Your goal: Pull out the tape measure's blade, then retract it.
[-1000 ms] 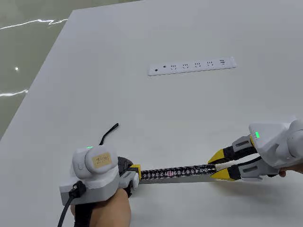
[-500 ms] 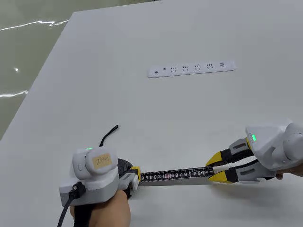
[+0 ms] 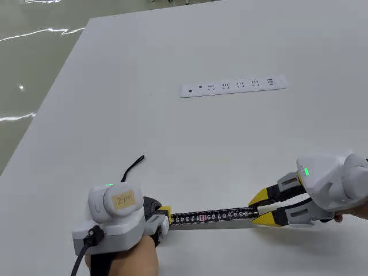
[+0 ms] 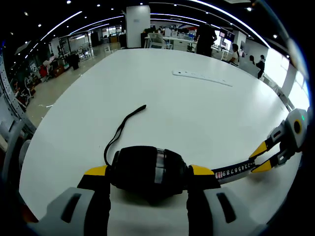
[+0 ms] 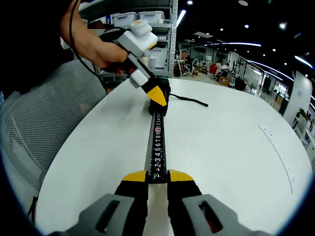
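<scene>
While left gripper (image 4: pixel 147 173) clamps tape measure case (image 4: pixel 143 163) against table (image 3: pixel 172 126) as anchor, right gripper (image 3: pixel 260 210) pinches blade (image 3: pixel 213 217) tip tight, blade straight between them; strap (image 3: pixel 133 165) beyond, power strip (image 3: pixel 233 85) far back.

Head view looks down from above; both gripper views face each other along the blade (image 3: pixel 213 217).

I see bright, even light from long lamps (image 4: pixel 61 25) on the ceiling. The white table (image 3: pixel 172 132) glows, and the floor (image 3: pixel 29 63) shines with white streaks. A soft shadow lies under the right gripper (image 3: pixel 257 210). The blade (image 5: pixel 158 147) numbers look sharp; the black case (image 4: pixel 147 169) looks dark. Both gripper views bend round at the edges, and far things go fuzzy.
</scene>
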Demonstrator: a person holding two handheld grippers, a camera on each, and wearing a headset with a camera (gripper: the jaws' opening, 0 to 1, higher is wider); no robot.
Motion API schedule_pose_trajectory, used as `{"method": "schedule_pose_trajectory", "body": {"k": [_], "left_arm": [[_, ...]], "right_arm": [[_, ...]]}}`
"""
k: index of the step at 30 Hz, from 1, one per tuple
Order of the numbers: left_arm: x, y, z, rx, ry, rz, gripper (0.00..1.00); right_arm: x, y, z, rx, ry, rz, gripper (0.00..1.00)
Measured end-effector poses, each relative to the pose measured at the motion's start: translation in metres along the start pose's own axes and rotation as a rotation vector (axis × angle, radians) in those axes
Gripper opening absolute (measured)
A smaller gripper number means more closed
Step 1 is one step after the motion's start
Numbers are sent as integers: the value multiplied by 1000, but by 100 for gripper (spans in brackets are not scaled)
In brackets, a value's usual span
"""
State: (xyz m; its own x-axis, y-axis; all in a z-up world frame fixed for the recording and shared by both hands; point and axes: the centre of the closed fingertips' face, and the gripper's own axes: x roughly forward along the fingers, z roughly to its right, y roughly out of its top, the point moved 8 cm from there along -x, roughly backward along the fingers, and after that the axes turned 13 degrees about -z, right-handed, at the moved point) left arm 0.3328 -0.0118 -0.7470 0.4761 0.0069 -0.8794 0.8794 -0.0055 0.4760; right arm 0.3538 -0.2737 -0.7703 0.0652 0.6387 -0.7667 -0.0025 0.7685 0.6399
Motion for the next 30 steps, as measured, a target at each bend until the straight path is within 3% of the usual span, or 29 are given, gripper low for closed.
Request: {"method": "schedule_pose_trajectory", "body": {"k": [30], "left_arm": [[1, 0, 1, 5, -3, 2, 59]], "right_arm": [[6, 4, 0, -3, 13, 0, 14]]}}
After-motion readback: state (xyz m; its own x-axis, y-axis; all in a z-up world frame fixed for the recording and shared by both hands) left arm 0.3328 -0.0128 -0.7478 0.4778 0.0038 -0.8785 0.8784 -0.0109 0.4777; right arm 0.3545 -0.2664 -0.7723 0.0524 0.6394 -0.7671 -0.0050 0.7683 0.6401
